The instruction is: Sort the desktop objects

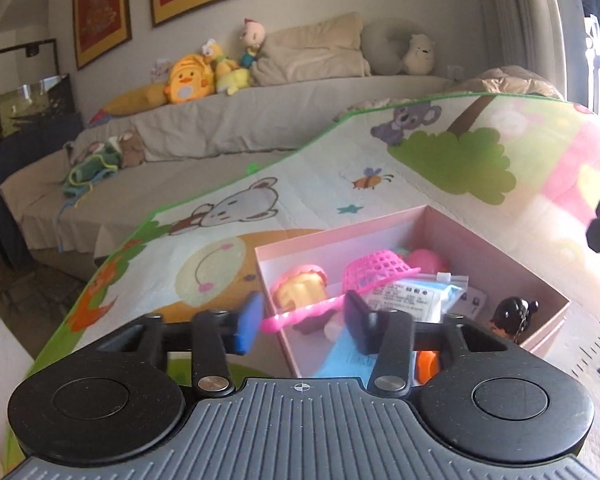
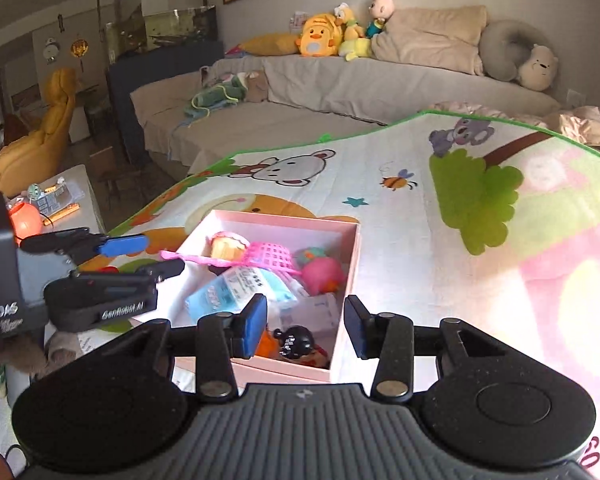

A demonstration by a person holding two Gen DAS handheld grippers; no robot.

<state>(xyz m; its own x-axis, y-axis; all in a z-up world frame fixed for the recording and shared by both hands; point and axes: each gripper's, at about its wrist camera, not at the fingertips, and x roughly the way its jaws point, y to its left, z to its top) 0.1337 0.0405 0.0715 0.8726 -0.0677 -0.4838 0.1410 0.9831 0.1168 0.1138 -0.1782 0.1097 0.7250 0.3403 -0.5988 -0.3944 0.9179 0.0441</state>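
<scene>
A pink cardboard box [image 2: 346, 264] sits open on a cartoon-printed play mat [image 2: 480, 208], at lower centre of the right wrist view and right of centre in the left wrist view. Contents observed: a pink mesh basket [image 2: 266, 256] tipped on its side, a yellow toy cupcake [image 2: 224, 245] at the far left of the box, a round pink toy [image 2: 324, 274] toward the right wall, pale blue packets [image 2: 236, 288] across the middle, and a small black-haired figure [image 2: 296, 342] at the near edge. The left gripper [image 1: 300, 322] hangs over the near left corner of the box, one blue pad outside the wall and the other inside; its jaws stand partly apart with the basket's pink handle [image 1: 296, 314] crossing the gap, and contact with the pads cannot be confirmed. In the right wrist view the same tool appears at the left edge, level with the box. The right gripper [image 2: 306, 326] is over the near right corner of the box, jaws partly open and holding nothing, the box wall showing between them. A sofa [image 2: 300, 92] with plush toys [image 2: 332, 36] fills the upper background.
</scene>
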